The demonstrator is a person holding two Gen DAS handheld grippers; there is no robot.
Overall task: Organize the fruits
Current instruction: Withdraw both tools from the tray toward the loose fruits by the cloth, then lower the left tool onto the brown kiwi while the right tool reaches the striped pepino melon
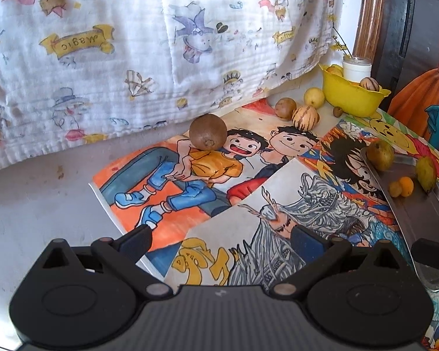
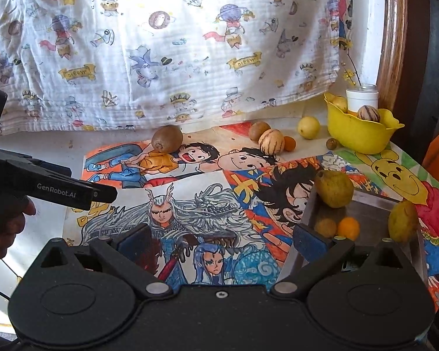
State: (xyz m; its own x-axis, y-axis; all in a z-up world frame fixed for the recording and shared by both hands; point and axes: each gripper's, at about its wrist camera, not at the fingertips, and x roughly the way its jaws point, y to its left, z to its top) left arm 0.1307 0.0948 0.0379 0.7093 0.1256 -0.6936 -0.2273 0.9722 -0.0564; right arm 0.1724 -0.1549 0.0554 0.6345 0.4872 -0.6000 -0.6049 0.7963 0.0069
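- Both grippers are spread wide and empty: left gripper [image 1: 221, 238], right gripper [image 2: 219, 238].
- Fruit count: four in the metal tray [image 2: 374, 204], two showing in the yellow bowl [image 2: 360, 134] (maybe more hidden), one kiwi [image 2: 166, 138] alone by the printed cloth [image 2: 161, 44].
- Five-ish loose fruits [image 2: 271, 142] sit beside the bowl.
- Drawings [image 2: 190, 204] cover the open table.
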